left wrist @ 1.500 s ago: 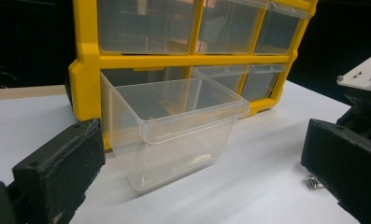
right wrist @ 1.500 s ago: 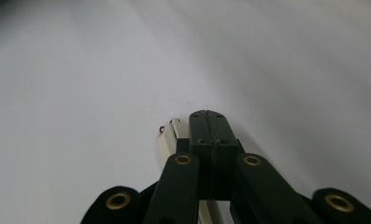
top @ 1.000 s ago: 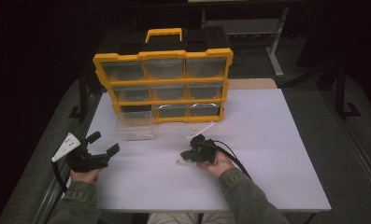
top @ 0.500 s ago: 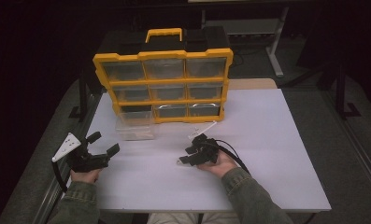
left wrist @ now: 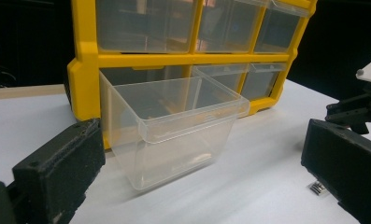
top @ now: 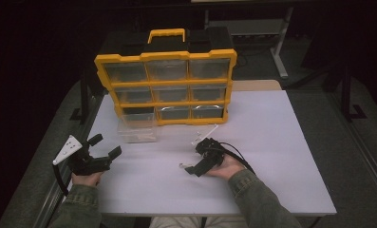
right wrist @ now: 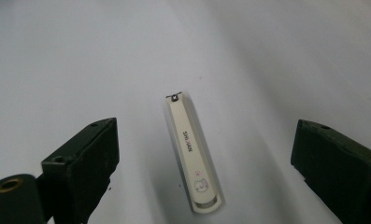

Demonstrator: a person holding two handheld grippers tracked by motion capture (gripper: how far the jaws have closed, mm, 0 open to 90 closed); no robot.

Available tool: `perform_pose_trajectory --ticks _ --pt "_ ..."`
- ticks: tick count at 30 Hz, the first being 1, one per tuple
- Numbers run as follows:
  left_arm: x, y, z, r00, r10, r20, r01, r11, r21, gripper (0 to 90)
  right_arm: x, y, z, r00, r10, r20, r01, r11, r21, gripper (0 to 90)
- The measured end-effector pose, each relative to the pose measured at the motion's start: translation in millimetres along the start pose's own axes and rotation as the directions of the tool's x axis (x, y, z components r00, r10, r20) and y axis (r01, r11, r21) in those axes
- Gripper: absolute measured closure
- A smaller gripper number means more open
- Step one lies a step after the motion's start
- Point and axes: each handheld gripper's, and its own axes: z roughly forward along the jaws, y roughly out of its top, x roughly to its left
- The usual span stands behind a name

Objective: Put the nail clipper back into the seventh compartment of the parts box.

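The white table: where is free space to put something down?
The white table is bare right of the right tongs and between both tongs. It is crowded near the yellow organizer, where the clear drawer stands, and around the nail clipper.

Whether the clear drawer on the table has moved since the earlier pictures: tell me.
No. The clear drawer sits at the same spot, just in front of the yellow organizer's bottom-left corner, as before.

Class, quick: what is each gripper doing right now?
Left gripper: open, holding nothing.
Right gripper: fingers just opened, nail clipper lying loose between them.
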Motion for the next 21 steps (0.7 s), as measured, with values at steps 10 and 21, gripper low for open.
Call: perform_pose_trajectory --ticks 10,21 --pt "0.0 0.0 0.3 1.0000 0.002 0.002 -0.002 1.0000 0.003 0.0 -3.3 -3.2 1.6 0.9985 -0.053 -0.014 0.054 0.998 0.034 20.2" --pt "0.1 -0.1 0.4 1.0000 0.003 0.001 -0.003 1.0000 0.003 0.0 -5.8 -0.1 4.9 0.9940 -0.080 -0.075 0.081 0.997 0.016 46.5"
